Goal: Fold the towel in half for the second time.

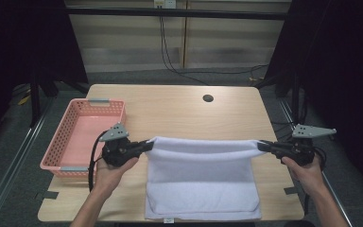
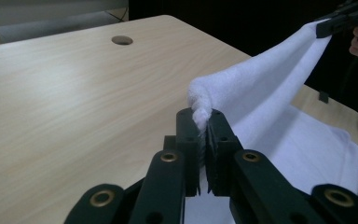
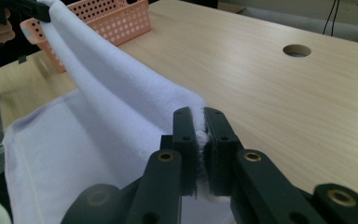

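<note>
**Towel up by both far corners, fold in hand**

I've got the white towel (image 1: 203, 179) pinched at two corners and its far edge lifted off the table (image 1: 179, 106), stretched in a line between my two tools. The near half lies flat on the wood, close to me. My left gripper (image 1: 147, 145) is clamped on the left corner; in the left gripper view the cloth bunches up right between the closed jaws. My right gripper (image 1: 262, 145) bites the other corner just as firmly, with terry squeezed between its pads (image 3: 214, 135).

To do this fold well, I reckon I should keep both hands level and the edge taut, carry it toward me in one sweep, and lay the corners on the near corners before letting go. Slack in the middle would likely leave a wrinkle; uneven hands would skew the fold.

Just outside my left gripper, on the side away from the towel, sits the pink basket (image 1: 66, 142). Its perforated walls are apart from the cloth, and as far as I can see, nothing is in it.
</note>
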### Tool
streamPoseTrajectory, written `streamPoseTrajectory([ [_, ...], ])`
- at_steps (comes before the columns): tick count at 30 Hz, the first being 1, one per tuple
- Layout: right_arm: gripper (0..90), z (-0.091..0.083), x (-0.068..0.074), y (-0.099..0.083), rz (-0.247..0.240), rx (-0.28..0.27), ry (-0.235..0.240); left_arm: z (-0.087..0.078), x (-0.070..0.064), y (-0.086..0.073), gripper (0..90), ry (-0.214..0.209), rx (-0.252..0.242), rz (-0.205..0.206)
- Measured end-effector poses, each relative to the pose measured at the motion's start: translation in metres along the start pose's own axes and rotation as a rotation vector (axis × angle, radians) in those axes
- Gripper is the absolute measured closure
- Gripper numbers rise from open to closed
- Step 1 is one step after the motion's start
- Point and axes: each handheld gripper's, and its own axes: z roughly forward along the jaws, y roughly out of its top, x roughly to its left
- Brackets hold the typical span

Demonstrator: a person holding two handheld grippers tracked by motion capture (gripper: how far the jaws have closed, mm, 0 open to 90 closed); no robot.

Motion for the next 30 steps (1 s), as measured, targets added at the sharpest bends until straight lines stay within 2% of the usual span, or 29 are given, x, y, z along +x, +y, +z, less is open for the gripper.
streamPoseTrajectory([
  [3,84.8,-0.004,0.009,-0.009,-0.004,0.004,0.009,-0.005,-0.003,-0.012,85.8,-0.020,-0.007,-0.014],
  [5,84.7,-0.007,0.015,-0.016,-0.003,0.003,0.021,-0.007,-0.007,-0.022,85.8,-0.026,0.006,-0.006],
  [8,84.5,-0.007,0.022,-0.030,0.003,0.028,0.035,-0.007,-0.008,-0.035,85.6,-0.040,0.033,-0.018],
  [11,84.4,-0.006,0.028,-0.042,0.010,0.058,0.044,-0.008,-0.006,-0.044,85.4,-0.049,0.049,-0.027],
  [13,84.2,-0.007,0.032,-0.049,0.019,0.059,0.052,-0.009,-0.006,-0.049,85.4,-0.050,0.059,-0.035],
  [17,83.5,-0.007,0.040,-0.059,0.014,0.082,0.059,-0.008,-0.009,-0.064,85.3,-0.061,0.101,-0.038],
  [20,82.6,-0.008,0.044,-0.066,0.012,0.103,0.059,-0.010,-0.013,-0.072,84.9,-0.069,0.120,-0.034],
  [22,80.9,-0.009,0.047,-0.072,0.007,0.129,0.042,-0.011,-0.015,-0.078,84.4,-0.074,0.144,-0.033],
  [26,81.6,-0.012,0.048,-0.083,0.026,0.162,0.060,-0.010,-0.019,-0.088,84.3,-0.088,0.187,-0.041],
  [30,83.2,-0.013,0.055,-0.087,-0.001,0.198,0.072,-0.013,-0.023,-0.094,84.3,-0.101,0.209,-0.026],
])
